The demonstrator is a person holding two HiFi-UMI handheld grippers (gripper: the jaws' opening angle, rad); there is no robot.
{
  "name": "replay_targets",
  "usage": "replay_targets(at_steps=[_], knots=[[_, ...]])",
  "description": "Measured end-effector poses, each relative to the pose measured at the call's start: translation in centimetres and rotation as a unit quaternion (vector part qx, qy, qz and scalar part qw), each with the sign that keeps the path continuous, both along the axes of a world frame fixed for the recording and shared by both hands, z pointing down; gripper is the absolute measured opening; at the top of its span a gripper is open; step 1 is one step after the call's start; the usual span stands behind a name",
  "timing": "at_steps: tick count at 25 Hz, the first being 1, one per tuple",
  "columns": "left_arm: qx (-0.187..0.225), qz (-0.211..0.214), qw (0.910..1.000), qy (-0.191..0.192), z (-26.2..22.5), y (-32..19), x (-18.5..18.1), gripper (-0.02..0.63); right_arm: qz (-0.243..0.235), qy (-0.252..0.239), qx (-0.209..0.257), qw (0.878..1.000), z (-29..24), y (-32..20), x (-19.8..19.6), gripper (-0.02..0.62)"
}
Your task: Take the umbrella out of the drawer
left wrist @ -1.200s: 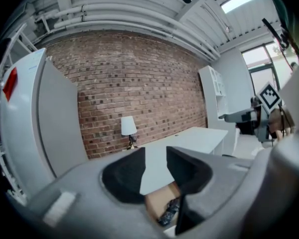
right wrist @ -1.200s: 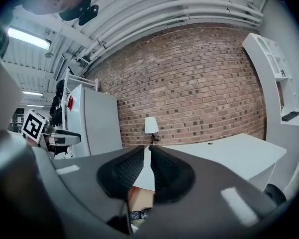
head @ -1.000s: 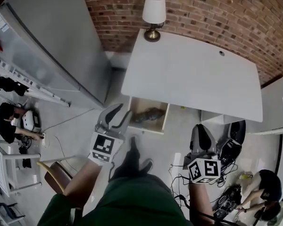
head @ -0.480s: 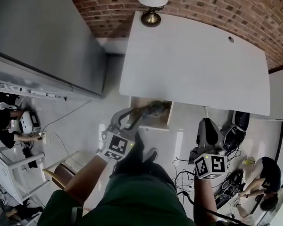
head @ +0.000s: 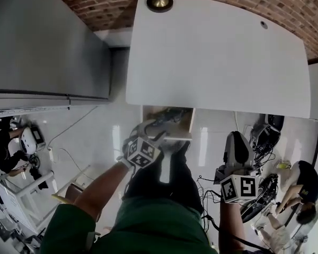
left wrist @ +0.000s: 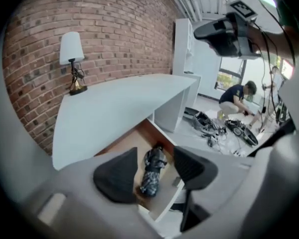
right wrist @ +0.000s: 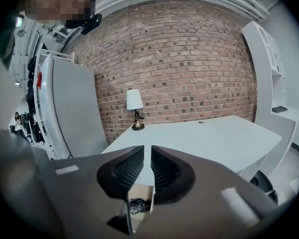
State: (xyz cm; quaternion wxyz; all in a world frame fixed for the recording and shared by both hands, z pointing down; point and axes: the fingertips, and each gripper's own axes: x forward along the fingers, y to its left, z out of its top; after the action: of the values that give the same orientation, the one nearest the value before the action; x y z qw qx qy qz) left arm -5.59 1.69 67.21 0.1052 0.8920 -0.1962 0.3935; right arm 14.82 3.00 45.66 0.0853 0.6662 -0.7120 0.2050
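Nearest, in the head view, the left tool (head: 155, 128) reaches out from a green sleeve and tips down over the front edge of the open drawer (head: 184, 121). Its jaws have just been opening and stand moderately wide. In the left gripper view (left wrist: 157, 163) the two dark pads frame the umbrella (left wrist: 152, 171), which lies beyond them; neither pad presses on it.

The right tool (head: 236, 142) hangs well to the right of the drawer, above the pale floor (head: 212, 136). In the right gripper view (right wrist: 150, 168) its jaws are drawn almost together, with only a thin slit between the ribbed pads and nothing in it.

The drawer is pulled out from under the near edge of the counter (head: 217, 57), at its left end. The wooden bottom of the drawer (left wrist: 127, 143) shows beside the umbrella. The umbrella (head: 167, 119) is folded, dark and patterned, and lies lengthwise on that bottom. Through the slit of the right tool a bit of it shows too (right wrist: 137, 205).

Farther on, the white counter top is bare but for a lamp (head: 160, 0) with a brass foot and white shade (left wrist: 72, 59) at its far left corner. Behind it rises the brick wall (right wrist: 189, 59). A grey cabinet (head: 42, 41) stands to the left of the counter.
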Motion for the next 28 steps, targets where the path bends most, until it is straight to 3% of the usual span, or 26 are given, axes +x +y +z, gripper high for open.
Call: replay_targets(at_steps=[13, 20, 28], knots=[[-0.041, 0.008, 0.9941, -0.100, 13.7, -1.8, 4.6, 0.261, -0.011, -0.073, -0.030, 0.997, 8.4, 0.0, 5.0, 0.041], [-0.065, 0.029, 0.9873, -0.142, 20.8, -1.9, 5.1, 0.273, 0.005, -0.060, -0.082, 0.995, 13.6, 2.4, 7.4, 0.041], [-0.071, 0.057, 0.9779, -0.188, 27.1, -2.3, 5.3, 0.287, 0.010, -0.067, -0.111, 0.992, 17.6, 4.2, 8.5, 0.041]])
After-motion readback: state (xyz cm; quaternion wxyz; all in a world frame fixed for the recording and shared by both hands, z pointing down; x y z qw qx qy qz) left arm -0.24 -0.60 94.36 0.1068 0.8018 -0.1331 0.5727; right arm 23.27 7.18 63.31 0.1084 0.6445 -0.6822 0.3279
